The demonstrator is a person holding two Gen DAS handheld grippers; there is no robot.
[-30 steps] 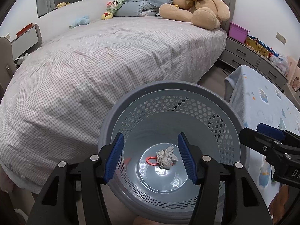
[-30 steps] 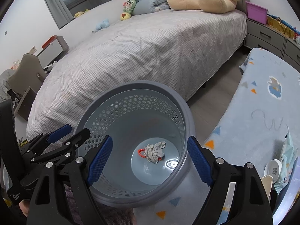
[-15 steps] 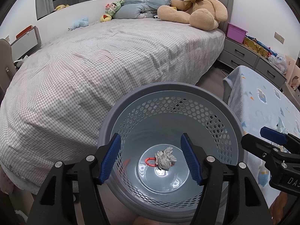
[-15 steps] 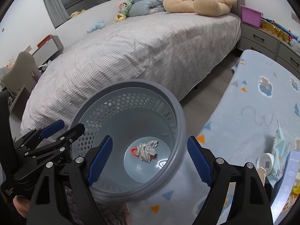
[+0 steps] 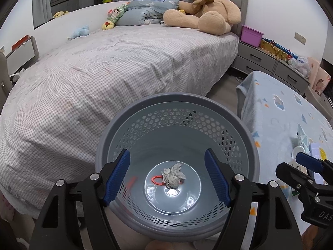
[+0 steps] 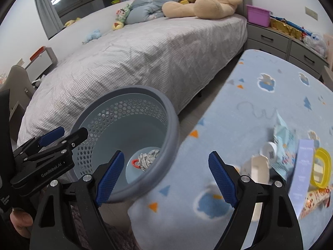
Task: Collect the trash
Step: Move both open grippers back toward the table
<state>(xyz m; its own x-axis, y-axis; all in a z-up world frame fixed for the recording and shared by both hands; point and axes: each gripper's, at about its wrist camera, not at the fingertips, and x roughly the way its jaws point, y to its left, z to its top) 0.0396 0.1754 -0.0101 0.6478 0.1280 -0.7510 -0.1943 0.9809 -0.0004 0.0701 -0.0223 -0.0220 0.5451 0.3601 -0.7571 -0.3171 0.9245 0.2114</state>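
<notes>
- bedroom: big bed in grey check sheet, teddy bear and folded duvet at the headboard end, small plush toys along the far edge
- grey drawer unit on the right wall, purple bin and clutter on top
- work surface = table under a light blue printed blanket; right end holds a wipes pack, white cup, tall box, yellow container, all motion-blurred
- grey perforated trash basket between bed and table, crumpled paper wad on its bottom, on a red ring
- left gripper over the basket, jaws opening, nothing pinched
- right gripper straddling basket rim and blanket edge, jaws opening, nothing between the pads
</notes>
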